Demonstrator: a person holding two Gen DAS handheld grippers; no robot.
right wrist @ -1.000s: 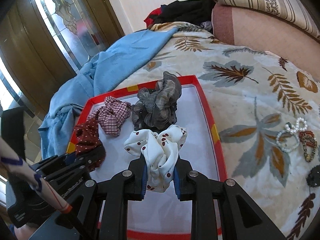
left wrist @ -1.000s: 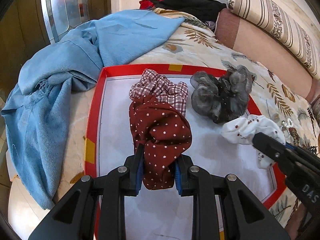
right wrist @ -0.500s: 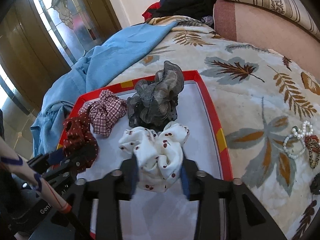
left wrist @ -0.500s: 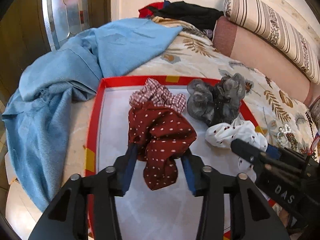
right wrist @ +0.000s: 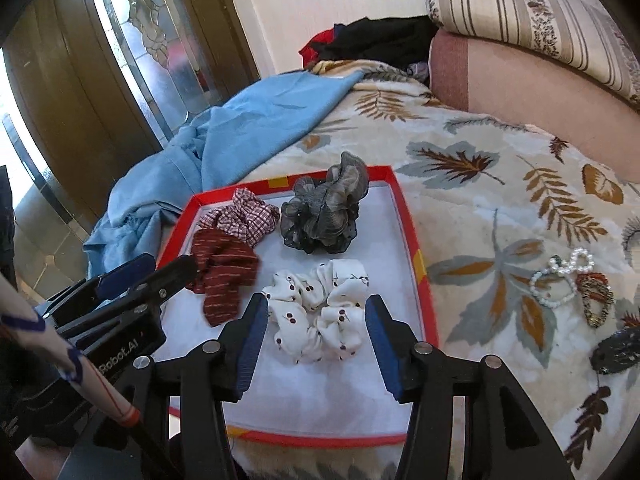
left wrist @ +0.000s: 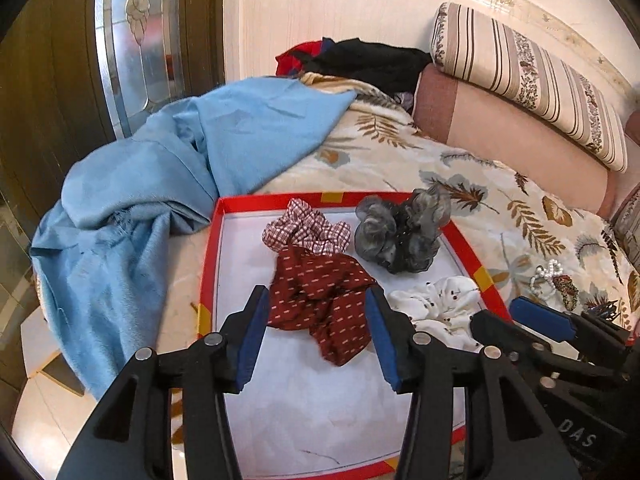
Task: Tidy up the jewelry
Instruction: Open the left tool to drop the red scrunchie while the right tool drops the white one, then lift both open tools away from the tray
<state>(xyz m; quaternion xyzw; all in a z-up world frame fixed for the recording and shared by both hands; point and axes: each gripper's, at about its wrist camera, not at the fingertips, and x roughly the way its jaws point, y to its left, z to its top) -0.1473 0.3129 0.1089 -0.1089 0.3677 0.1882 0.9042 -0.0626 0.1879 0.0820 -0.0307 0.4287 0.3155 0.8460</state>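
Observation:
A red-rimmed tray [left wrist: 206,280] [right wrist: 429,312] with a white floor lies on the bed. In it are a checked scrunchie [left wrist: 308,228] [right wrist: 244,216] and a grey one [left wrist: 400,236] [right wrist: 324,216] at the back. A dark red dotted scrunchie [left wrist: 320,296] [right wrist: 224,272] lies on the tray floor between the jaws of my left gripper [left wrist: 316,300] [right wrist: 154,274]. The jaws are opening and the pads stand clear of it. A white cherry-print scrunchie [right wrist: 316,312] [left wrist: 436,300] rests loose between the opening jaws of my right gripper [right wrist: 316,308] [left wrist: 516,320].
On the leaf-print bedspread right of the tray lie a pearl bracelet [right wrist: 556,280], a brown patterned bangle [right wrist: 596,296] and a dark hair clip [right wrist: 616,352]. A blue cloth [left wrist: 140,200] hangs over the bed's left edge. Bolsters [left wrist: 520,132] and piled clothes [left wrist: 360,60] are at the back.
Both grippers went from shut on their scrunchies to open, leaving them on the tray. Both hands have lifted and drawn back a little.

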